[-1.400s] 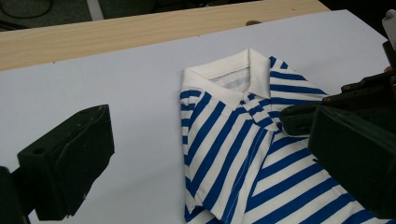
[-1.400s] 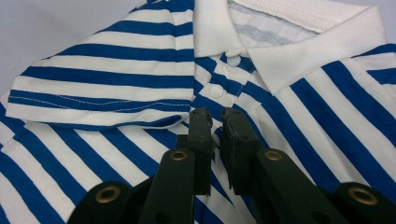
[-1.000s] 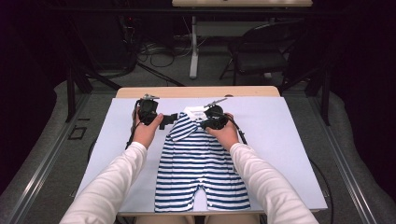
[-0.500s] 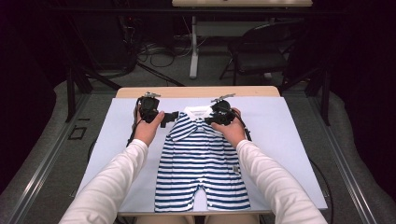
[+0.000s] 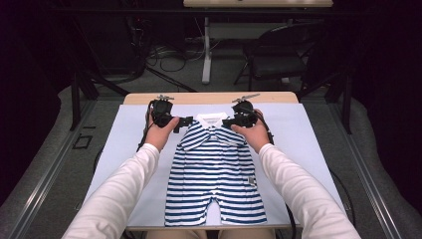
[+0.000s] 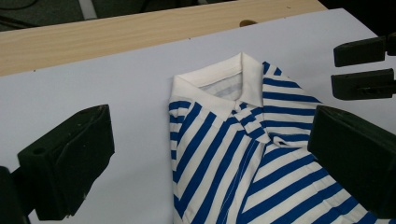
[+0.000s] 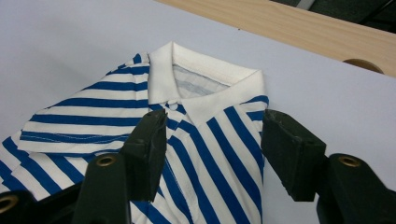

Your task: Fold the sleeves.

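Stripes are lying flat: the romper (image 5: 215,174) is spread face up on the white sheet (image 5: 308,144) covering the tabletop (image 5: 209,97), collar (image 5: 210,119) toward the far edge, legs toward the person. Compared with a second ago, the right gripper (image 5: 230,122) is sitting farther from the collar's middle and higher up, beside the right shoulder, while the left gripper (image 5: 185,121) is holding almost the same place by the left shoulder. The two are now flanking the collar evenly — a sign, I judge, that the person is lining up a matched grasp on both shoulders, to lift or fold the garment.

Both sets of jaws are standing spread, pinching nothing. In the right gripper view the jaws are straddling the striped cloth just below the collar (image 7: 205,88); in the left gripper view the gripper (image 6: 210,158) has one jaw over bare sheet beside the shoulder and the other over the stripes below the collar (image 6: 219,86), with the right gripper (image 6: 364,65) farther off past the collar.

Whether any jaw tip is touching the cloth is hard to tell — the hands are covering much of each gripper from above. The sleeves near the collar appear folded inward, though their ends are not clear.
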### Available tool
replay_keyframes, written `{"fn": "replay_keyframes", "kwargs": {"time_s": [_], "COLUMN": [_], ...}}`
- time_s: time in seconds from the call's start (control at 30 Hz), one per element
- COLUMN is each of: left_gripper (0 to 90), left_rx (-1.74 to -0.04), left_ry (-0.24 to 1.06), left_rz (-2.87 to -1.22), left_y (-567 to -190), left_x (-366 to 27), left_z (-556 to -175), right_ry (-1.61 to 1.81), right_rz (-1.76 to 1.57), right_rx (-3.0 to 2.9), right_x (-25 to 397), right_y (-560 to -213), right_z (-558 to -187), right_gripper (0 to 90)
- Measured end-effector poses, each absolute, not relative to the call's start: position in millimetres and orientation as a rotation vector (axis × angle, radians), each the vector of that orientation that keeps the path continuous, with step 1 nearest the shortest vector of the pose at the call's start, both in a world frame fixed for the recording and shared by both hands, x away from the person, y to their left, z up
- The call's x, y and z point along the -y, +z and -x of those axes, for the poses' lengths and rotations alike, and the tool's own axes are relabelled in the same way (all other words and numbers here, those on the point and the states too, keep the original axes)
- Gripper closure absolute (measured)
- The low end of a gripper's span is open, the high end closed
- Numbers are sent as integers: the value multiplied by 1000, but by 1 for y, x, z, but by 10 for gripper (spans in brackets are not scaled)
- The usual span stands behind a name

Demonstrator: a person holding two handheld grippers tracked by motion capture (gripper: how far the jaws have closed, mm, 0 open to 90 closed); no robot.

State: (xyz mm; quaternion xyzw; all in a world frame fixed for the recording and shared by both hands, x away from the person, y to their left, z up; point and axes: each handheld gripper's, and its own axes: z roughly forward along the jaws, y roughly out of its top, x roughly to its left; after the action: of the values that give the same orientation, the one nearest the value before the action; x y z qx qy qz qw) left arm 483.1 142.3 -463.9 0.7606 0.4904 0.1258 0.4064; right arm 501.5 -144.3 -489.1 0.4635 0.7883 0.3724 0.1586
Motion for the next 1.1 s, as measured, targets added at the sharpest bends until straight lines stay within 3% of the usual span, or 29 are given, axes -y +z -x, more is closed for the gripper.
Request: {"fn": "replay_keyframes", "kwargs": {"time_s": [0.53,1.1], "left_gripper": [6,40], "left_rx": [-1176,-1247], "left_ry": [278,292], "left_rz": [-1951,-1938], "left_y": [-465,-471], "left_x": [-137,-133], "left_z": [-494,-511], "right_ry": [1071,1034], "right_rz": [-1356,-1369], "right_rx": [-2246,-2221], "right_x": [151,149], "right_y": [-484,-489], "right_z": [-509,-522], "right_gripper": [320,298]}}
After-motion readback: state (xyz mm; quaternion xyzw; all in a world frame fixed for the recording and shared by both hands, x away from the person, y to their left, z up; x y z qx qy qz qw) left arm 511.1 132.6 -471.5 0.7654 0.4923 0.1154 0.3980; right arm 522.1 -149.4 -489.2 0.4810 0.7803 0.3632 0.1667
